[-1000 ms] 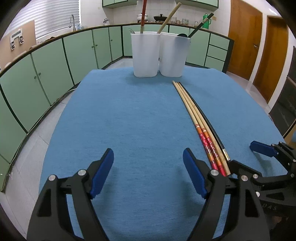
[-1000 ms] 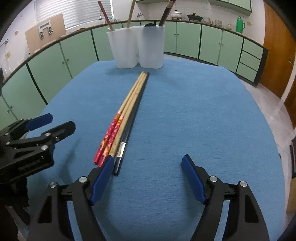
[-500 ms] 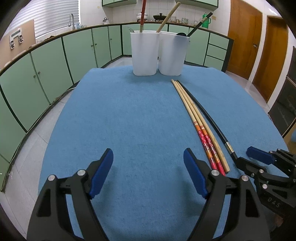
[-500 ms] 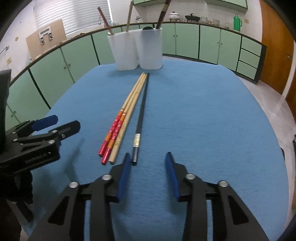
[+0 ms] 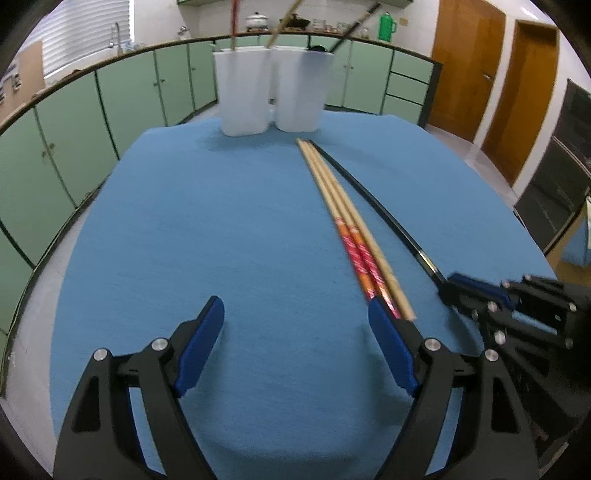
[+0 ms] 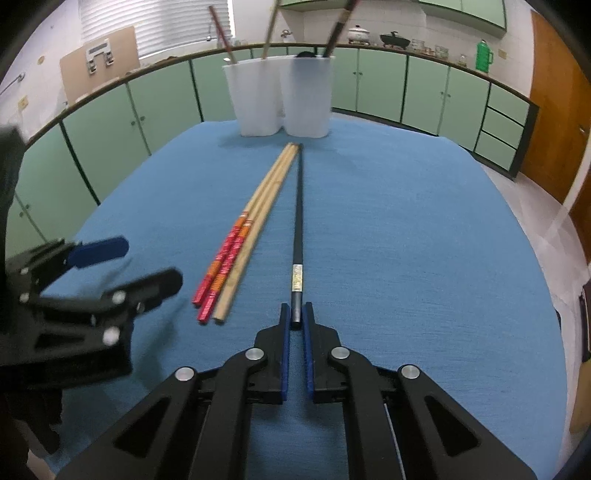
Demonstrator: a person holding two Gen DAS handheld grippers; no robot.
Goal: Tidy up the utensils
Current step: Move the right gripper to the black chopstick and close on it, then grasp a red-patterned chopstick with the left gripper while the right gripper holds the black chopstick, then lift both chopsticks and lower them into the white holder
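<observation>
R gripper point(image 6: 296, 323) clamped on near end of long thin black chopstick point(image 6: 298, 221) w/ pale patterned band near the held end; stick runs straight ahead over blue cloth-covered table point(image 6: 406, 240) toward two white plastic holder cups point(image 6: 282, 99), whether it's lifted can't tell. Just left of it, apart, lie 3 wooden chopsticks point(image 6: 243, 240) touching side by side, 2 w/ red-orange ends, 1 plain. L gripper point(image 5: 295, 343) wide open, holding nothing, above the cloth.

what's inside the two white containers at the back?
Left white plastic container: a red chopstick and a wooden chopstick. Right white plastic container: a dark chopstick and something black at the rim. Opaque walls hide everything lower.
</observation>
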